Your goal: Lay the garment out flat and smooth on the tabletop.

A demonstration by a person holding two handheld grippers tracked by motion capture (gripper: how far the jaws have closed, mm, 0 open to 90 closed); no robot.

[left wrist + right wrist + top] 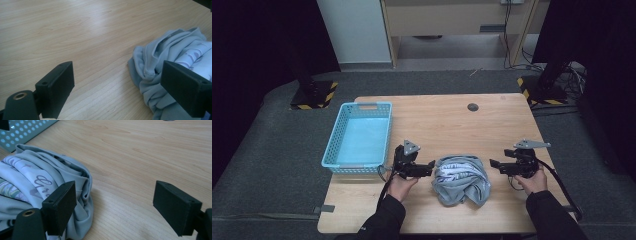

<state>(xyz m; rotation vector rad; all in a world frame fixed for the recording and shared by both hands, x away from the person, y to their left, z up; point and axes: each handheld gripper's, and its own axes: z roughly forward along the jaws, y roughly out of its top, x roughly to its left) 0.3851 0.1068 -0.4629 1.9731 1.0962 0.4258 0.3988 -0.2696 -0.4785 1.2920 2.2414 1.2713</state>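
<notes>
While a crumpled heap of pale grey-blue cloth with a purple print [461, 179] lies near the middle of the front edge of the light wooden table [452, 120], a person's hands hold a black two-jaw tool at either side of it. On the cloth's left, the left gripper [430, 167] points toward the heap, its jaws spread wide and grasping nothing; its own view shows one jaw over bare wood and the other in front of the folds of the cloth [160, 62]. On the right, the right gripper [493, 164] faces the heap from the other side, likewise released, with one jaw against the cloth's edge [37, 182] and the other over bare table [140, 157]. A light blue perforated plastic basket [360, 136] stands along the table's left edge, well apart from the cloth. A small dark round cap [472, 107] is set into the tabletop near the far edge.
</notes>
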